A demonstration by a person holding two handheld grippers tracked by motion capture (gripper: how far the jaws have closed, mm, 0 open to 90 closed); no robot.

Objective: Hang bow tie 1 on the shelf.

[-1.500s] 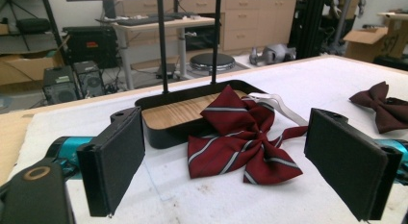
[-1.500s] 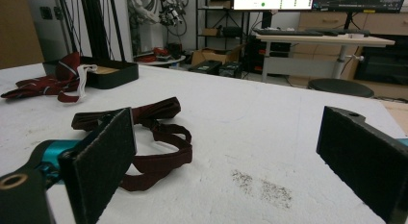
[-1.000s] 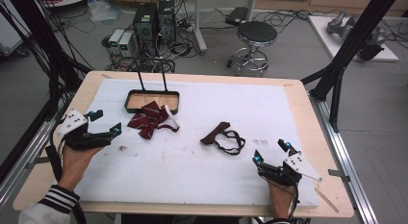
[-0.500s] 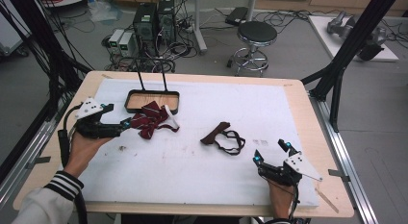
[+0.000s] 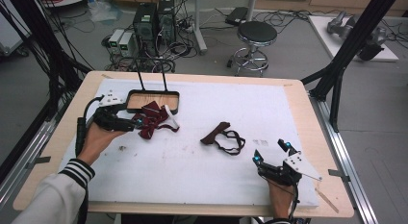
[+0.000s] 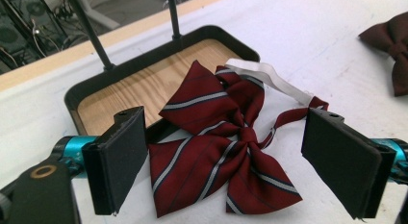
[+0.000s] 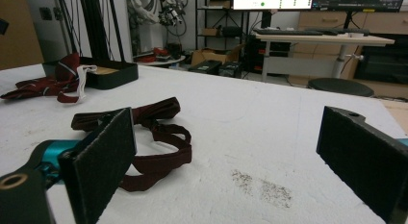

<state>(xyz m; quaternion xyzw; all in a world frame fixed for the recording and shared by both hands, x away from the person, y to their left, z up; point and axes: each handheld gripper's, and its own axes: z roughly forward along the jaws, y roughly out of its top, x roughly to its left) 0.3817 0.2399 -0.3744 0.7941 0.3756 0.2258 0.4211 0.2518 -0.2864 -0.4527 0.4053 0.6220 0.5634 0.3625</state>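
Left tool (image 5: 136,122) was held low, jaws wide, astride the striped red bow tie (image 6: 219,159), which lay half over the black tray's (image 5: 171,95) rim. It had been advanced rightward onto the tie since the earlier frame. Right tool (image 5: 271,153) was rested wide open near the dark bow tie (image 5: 223,137). The counter (image 5: 211,176) was white-padded; a stool (image 5: 257,34) was noted behind.

A round stool (image 5: 257,33) and computer towers (image 5: 153,20) stand on grey floor (image 5: 298,51).

The bow tie (image 6: 216,152) was smooth striped cloth with a slight sheen; the tray (image 6: 120,96) had a wood-grain floor and matt black rim.
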